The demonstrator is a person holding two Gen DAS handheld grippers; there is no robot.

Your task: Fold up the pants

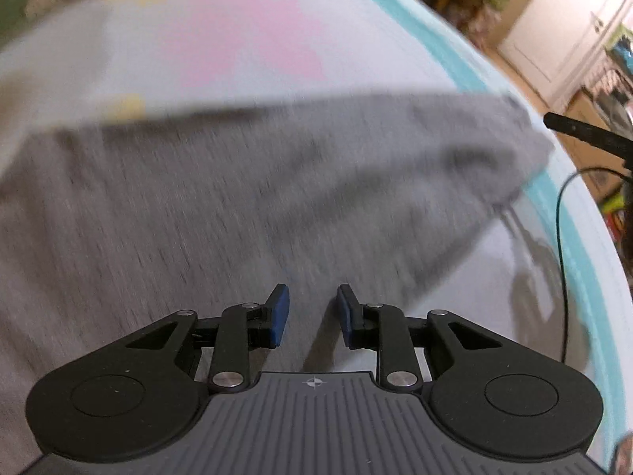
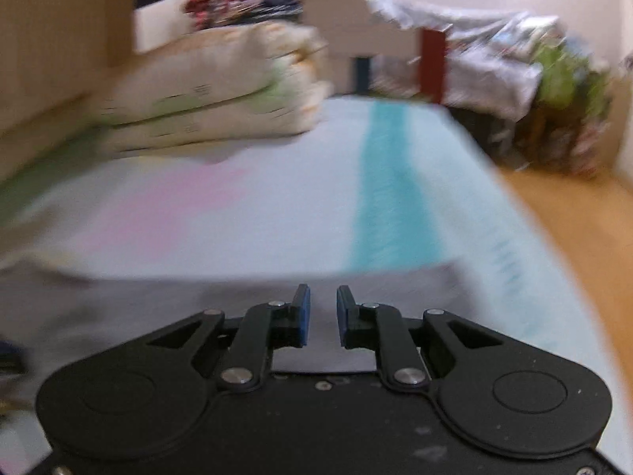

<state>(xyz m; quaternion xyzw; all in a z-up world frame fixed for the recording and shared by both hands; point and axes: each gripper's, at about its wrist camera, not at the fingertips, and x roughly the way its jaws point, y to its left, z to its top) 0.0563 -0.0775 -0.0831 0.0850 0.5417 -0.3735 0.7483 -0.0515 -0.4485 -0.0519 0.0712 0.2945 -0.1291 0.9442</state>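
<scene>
Grey pants point(image 1: 237, 198) lie spread flat on a pale bed sheet point(image 1: 237, 39), blurred by motion. My left gripper point(image 1: 312, 312) points down over the near part of the cloth. Its blue pads point(image 1: 279, 316) stand apart, and only the pants' surface and their near edge show through the gap. In the right wrist view the pants point(image 2: 158, 301) show as a grey band just beyond my right gripper point(image 2: 323, 312). Its pads point(image 2: 304, 316) are a narrow gap apart with nothing between them.
A teal stripe point(image 2: 387, 198) runs along the sheet near the bed's right edge, with wooden floor point(image 2: 573, 217) beyond. Folded cream bedding point(image 2: 221, 91) is stacked at the far end. A black bar point(image 1: 585, 130) and a thin cable point(image 1: 561, 237) hang at the right of the left view.
</scene>
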